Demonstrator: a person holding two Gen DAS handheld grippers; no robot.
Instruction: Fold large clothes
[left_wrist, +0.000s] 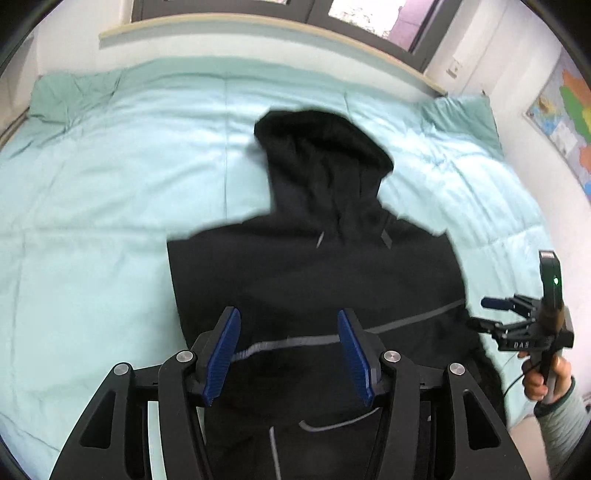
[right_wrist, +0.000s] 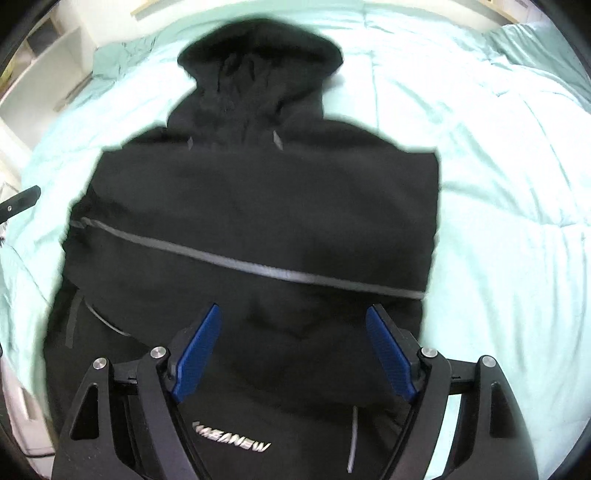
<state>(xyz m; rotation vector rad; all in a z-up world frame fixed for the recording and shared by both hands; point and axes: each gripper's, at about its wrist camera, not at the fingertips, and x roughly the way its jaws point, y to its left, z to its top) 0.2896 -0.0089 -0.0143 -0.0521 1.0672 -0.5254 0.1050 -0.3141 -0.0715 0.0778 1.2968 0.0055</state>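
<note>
Both claws, left claw (left_wrist: 288, 354) and right claw (right_wrist: 293, 354), gape empty above the black hoodie (right_wrist: 258, 206), whose loosely stacked folds could slump apart on the soft bed (left_wrist: 92, 221).

hoodie (right_wrist: 258, 206): black, grey stripe across | state: sleeves folded in, hood extended | place: lay flat on the bed

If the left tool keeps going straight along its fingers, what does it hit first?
Most likely the black hooded jacket spread on the pale green quilt, around its grey stripe. The left tool is open and empty; depth is unclear.
</note>
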